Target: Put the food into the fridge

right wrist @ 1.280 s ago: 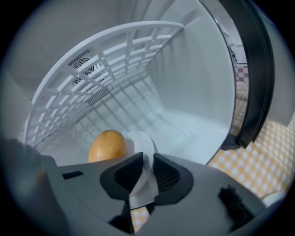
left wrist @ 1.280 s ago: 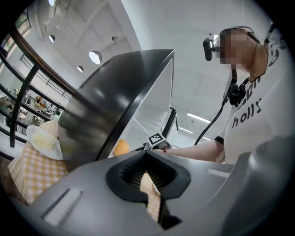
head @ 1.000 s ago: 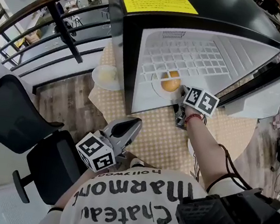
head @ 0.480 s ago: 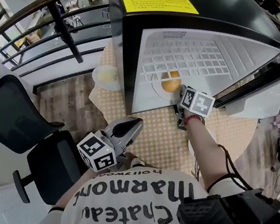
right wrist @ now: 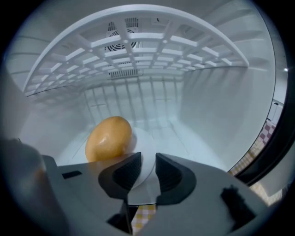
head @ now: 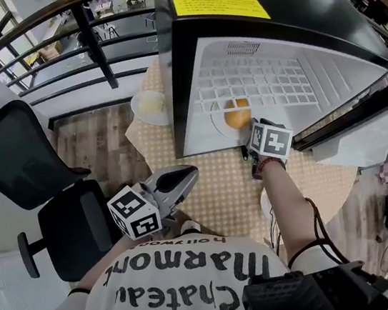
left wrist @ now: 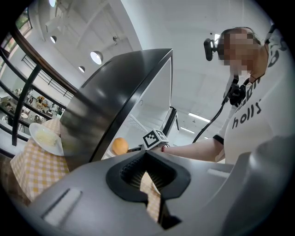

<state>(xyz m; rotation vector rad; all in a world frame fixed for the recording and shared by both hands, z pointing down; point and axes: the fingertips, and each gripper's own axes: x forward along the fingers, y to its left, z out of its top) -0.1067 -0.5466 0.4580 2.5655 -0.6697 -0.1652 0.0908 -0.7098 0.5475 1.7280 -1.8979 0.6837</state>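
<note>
An orange-brown bun [right wrist: 109,137] lies on a white plate [right wrist: 145,143] on the floor of the open black fridge [head: 222,17]. My right gripper [right wrist: 148,162] is at the fridge mouth with its jaws opening. The plate's near rim shows in the gap and the pads do not press on it. In the head view the bun [head: 238,112] sits just beyond the right gripper [head: 249,146]. My left gripper [head: 190,172] hangs near my body over the checked tablecloth, its jaws slightly apart with nothing between them [left wrist: 148,168].
A second plate with pale food [head: 151,104] stands on the tablecloth left of the fridge. The fridge door [head: 372,119] swings open to the right. A black office chair [head: 27,162] and a railing [head: 89,34] are on the left.
The right gripper has drawn back a little from the plate toward me. Bun and plate stay in the fridge. The left gripper has barely moved.
</note>
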